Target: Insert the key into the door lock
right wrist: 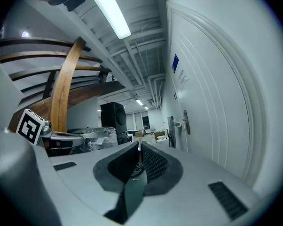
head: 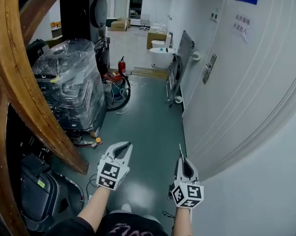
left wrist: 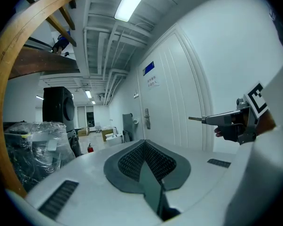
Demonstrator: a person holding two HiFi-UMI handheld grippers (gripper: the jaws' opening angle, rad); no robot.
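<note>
Head view, nearest things first: at the bottom of the frame, right of centre, my right gripper [head: 181,159] has its jaws pressed onto the key [head: 180,150]. The thin blade pokes past the tips toward the top of the frame. The right gripper view agrees, with the dark pads pinching the key at mid-picture and the blade showing as a pale sliver at their notch.

Just left of it, lower centre, my left gripper [head: 127,145] has its jaws brought together on nothing. Its own view shows the pads meeting in a seam. At that view's right edge is the other gripper, with the key pointing into open air.

Further up the right side of the head view runs the white door [head: 246,97], closed as far as I can tell. The door lock [head: 209,69], a grey plate, sits in the upper right part of the frame, well apart from the key tip. I cannot make out the keyhole from here.

Farthest off, at upper left, are a plastic-wrapped stack [head: 72,82] and a fire extinguisher [head: 122,65].

My reading is that the key is secured in the gripper and nothing else is done. I have yet to close on the door, line the blade up with the keyhole and push it in.
</note>
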